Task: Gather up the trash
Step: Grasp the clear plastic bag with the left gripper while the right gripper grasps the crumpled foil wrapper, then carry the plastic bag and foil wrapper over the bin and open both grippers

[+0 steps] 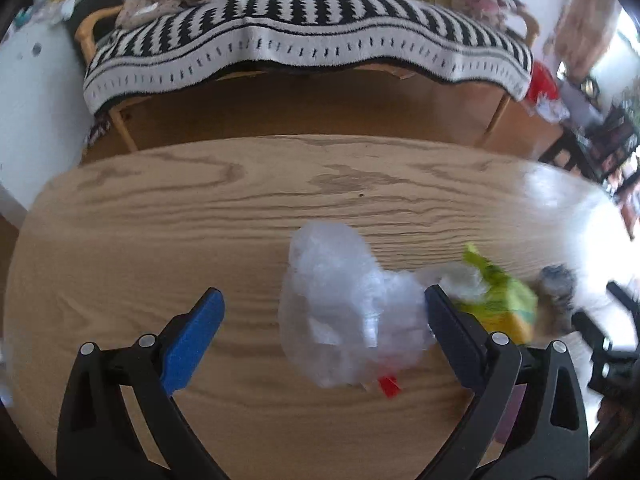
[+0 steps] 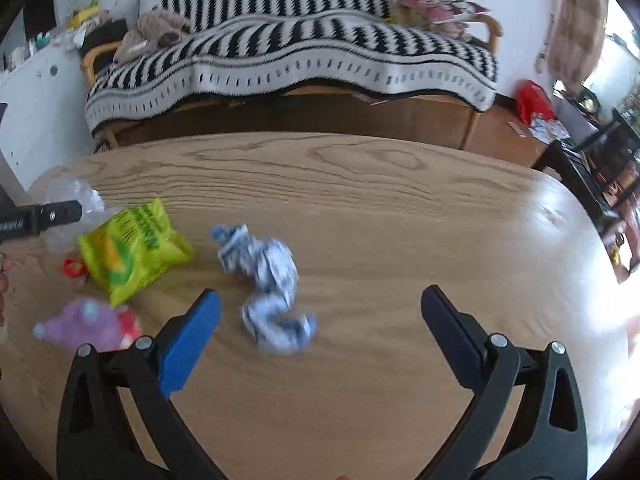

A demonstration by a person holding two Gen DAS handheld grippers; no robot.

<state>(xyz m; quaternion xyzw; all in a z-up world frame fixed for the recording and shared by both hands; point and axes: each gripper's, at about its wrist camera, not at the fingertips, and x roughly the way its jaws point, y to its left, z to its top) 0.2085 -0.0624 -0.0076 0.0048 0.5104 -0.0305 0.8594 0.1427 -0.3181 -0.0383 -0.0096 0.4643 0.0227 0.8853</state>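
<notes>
Purple wrapper (image 2: pixel 86 324) blurred — edge behind right claw (image 2: pixel 320 300) | jaws apart

A wooden table (image 2: pixel 380 208) stands before a bench draped in a black-and-white striped blanket (image 2: pixel 288 60), white walls behind.

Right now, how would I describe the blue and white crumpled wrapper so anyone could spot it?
Look at the wooden table in front of the striped sofa. The blue and white crumpled wrapper lies near its middle, right of the green snack bag. It alone is white paper with blue print, twisted into a long wad.
</notes>
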